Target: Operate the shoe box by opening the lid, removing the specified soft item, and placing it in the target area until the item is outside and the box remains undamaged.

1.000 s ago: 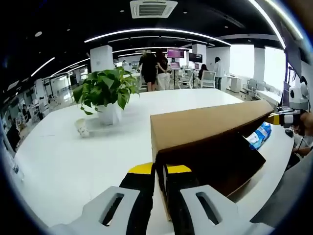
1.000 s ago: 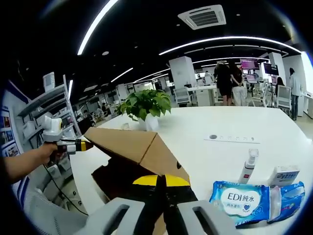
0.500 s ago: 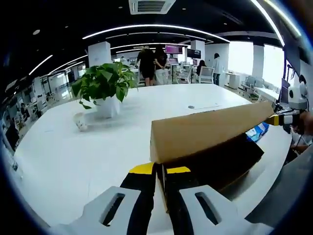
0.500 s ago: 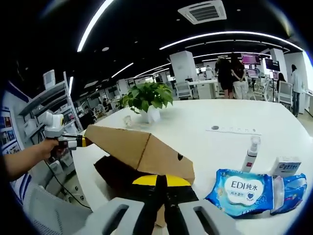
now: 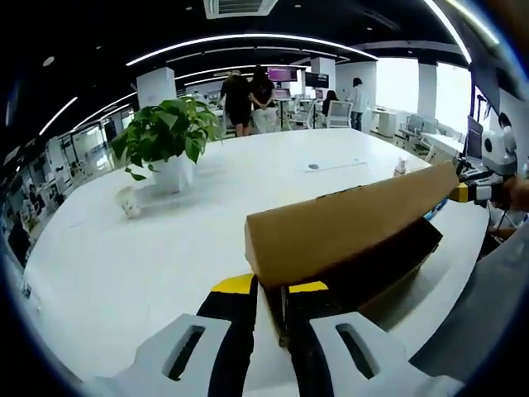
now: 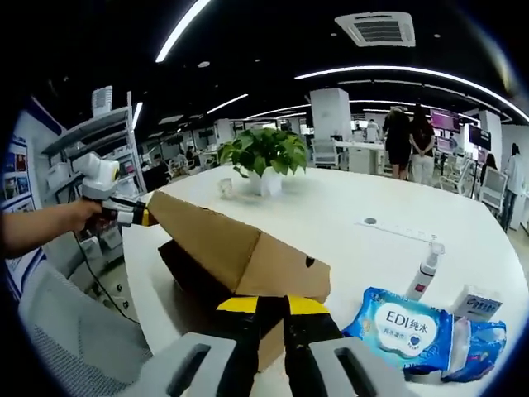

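Lid: brown cardboard, raised over dark shoe box, centre-right of left gripper view.
L gripper: jaws pinching lid's near corner.
R gripper: pinching lid's other end, bottom centre.
Wipes pack: lower right on white table.
Plant: upper left.

You're in a big open office: long white table, potted plant on it, curved ceiling light strips, bright windows, shelving off to one side.
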`<state>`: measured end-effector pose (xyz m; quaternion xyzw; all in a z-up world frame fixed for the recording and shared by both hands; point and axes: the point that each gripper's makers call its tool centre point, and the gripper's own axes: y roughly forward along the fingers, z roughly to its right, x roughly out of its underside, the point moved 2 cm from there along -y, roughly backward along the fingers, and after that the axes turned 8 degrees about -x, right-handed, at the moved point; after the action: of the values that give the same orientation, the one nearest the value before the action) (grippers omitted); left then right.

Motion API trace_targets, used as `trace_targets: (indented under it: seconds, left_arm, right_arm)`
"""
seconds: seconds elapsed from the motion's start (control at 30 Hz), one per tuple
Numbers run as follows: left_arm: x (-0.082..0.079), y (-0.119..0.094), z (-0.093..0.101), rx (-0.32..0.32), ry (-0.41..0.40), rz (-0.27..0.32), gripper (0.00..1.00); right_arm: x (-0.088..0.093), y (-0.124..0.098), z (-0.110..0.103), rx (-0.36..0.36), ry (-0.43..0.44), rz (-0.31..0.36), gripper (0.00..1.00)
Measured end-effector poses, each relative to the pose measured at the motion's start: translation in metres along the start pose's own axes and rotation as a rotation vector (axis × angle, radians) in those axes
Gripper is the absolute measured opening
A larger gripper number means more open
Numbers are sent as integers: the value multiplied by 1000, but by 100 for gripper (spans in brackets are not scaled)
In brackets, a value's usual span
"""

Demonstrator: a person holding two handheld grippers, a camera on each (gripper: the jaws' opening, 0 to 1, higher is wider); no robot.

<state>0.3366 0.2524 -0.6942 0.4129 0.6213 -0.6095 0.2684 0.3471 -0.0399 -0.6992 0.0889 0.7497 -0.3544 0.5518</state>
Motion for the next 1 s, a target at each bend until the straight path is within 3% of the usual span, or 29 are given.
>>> trace_targets:
  seconds: [0.67,1.0]
  left_arm:
    - [33,1,11,74,123,-43,25]
    - [48,5,16,96,179,-79,31]
  right_arm:
    - [29,6,-16,-118,-118,-44,23]
    - [41,10,-22,-148,-167,-80,26]
